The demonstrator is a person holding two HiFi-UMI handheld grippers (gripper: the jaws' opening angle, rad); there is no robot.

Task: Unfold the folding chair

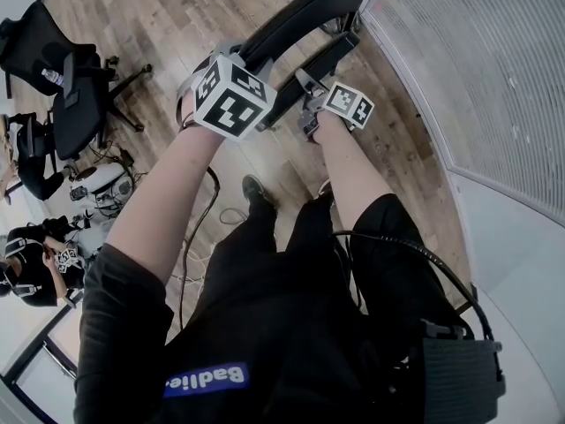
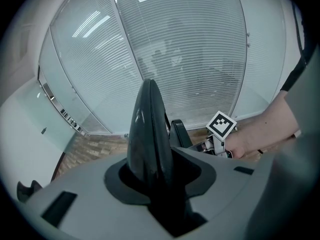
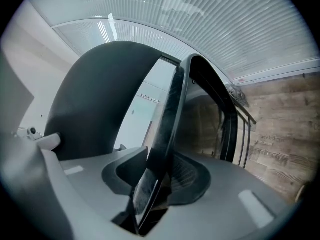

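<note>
Left tongs [image 2: 151, 151], right tongs [image 3: 157, 181] outstretched on chair [image 1: 300, 11]

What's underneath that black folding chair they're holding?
Below the black folding chair only the brown wood-plank floor shows. The chair's feet are covered by its own curved back and seat panel, so whether they touch the floor cannot be seen.
</note>
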